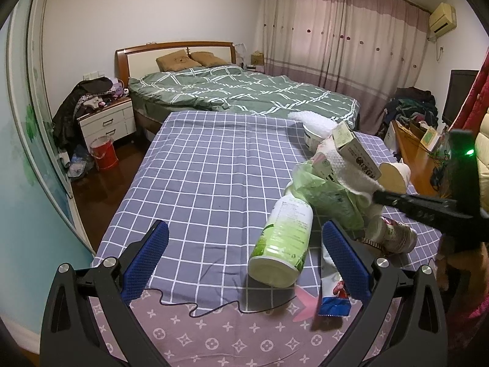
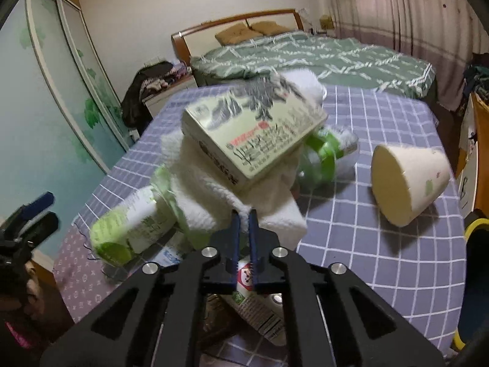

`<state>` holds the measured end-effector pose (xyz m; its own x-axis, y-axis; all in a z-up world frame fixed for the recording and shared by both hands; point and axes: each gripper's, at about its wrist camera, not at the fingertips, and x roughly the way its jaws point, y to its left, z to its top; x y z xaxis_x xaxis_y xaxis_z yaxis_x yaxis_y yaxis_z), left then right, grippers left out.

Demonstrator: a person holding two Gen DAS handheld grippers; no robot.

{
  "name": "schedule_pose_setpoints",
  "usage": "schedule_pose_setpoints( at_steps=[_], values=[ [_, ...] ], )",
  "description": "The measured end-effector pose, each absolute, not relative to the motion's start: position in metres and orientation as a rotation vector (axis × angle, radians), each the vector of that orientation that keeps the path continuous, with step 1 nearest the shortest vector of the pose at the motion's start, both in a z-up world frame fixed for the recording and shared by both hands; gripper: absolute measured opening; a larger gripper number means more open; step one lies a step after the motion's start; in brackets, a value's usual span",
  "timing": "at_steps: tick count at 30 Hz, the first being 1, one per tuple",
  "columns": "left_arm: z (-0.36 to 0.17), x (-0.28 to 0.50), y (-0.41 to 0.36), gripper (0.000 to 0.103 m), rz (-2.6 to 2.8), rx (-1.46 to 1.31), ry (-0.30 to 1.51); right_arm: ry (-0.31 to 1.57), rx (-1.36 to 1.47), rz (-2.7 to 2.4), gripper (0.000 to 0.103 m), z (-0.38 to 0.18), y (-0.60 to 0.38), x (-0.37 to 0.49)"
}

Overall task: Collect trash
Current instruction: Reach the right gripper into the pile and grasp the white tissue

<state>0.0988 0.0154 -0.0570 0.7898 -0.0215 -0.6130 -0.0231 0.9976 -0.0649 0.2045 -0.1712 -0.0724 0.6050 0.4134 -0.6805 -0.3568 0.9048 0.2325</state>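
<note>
The right gripper (image 2: pixel 244 218) was seen pinched shut on an edge of the white bubble wrap (image 2: pixel 214 189), the two blue fingers (image 2: pixel 235 229) pressed nearly together with the sheet clamped between their tips. The wrap was draped ahead of and above those fingers, and a pale green carton (image 2: pixel 253 134) was carried on top of it, tilted. A crumpled green plastic bag (image 1: pixel 330 195) was bunched against the wrap. Under the right gripper a small bottle with a red-and-white label (image 2: pixel 253 293) was lying on the checked tablecloth (image 2: pixel 366 244). A cream paper cup (image 2: pixel 409 183) lay on its side to the right, apart from the fingers.

The left gripper (image 1: pixel 244 229) was held wide open above the cloth, nothing between its blue pads (image 1: pixel 149 260). A green-labelled white bottle (image 1: pixel 284 241) was lying on its side between the open fingers, nearer the right-hand one and touching neither. A blue-and-white wrapper (image 1: pixel 331 287) was lying just beside the inner face of that right-hand finger. A thin black thread (image 1: pixel 214 305) was strewn across the cloth below the bottle.
</note>
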Motion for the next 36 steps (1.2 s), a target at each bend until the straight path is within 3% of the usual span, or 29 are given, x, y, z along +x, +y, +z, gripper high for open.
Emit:
schedule_pose_setpoints(
  at_steps=[16, 17, 18, 20, 26, 27, 30, 36],
  values=[
    [-0.056, 0.09, 0.011, 0.099, -0.021, -0.067, 0.651, 0.646, 0.048, 0.507, 0.004, 0.004, -0.174, 0.167],
    [-0.056, 0.089, 0.011, 0.099, -0.023, -0.068, 0.65, 0.648, 0.042, 0.493, 0.009, 0.001, -0.175, 0.168],
    [-0.056, 0.088, 0.011, 0.099, -0.025, -0.068, 0.649, 0.656, 0.037, 0.47, 0.033, -0.005, -0.176, 0.171],
    [-0.056, 0.088, 0.01, 0.099, -0.028, -0.066, 0.648, 0.68, 0.008, 0.43, 0.065, -0.021, -0.175, 0.179],
    [-0.057, 0.09, 0.01, 0.099, -0.03, -0.068, 0.656, 0.81, 0.01, 0.411, 0.065, -0.069, -0.17, 0.212],
    [-0.057, 0.09, 0.01, 0.099, -0.03, -0.066, 0.656, 0.83, 0.018, 0.414, 0.062, -0.074, -0.169, 0.217],
    [-0.057, 0.091, 0.01, 0.099, -0.03, -0.065, 0.657, 0.884, 0.061, 0.463, 0.004, -0.081, -0.17, 0.222],
    [-0.06, 0.096, 0.01, 0.099, -0.038, -0.07, 0.666, 0.79, 0.067, 0.499, 0.004, -0.045, -0.17, 0.2]
  ],
)
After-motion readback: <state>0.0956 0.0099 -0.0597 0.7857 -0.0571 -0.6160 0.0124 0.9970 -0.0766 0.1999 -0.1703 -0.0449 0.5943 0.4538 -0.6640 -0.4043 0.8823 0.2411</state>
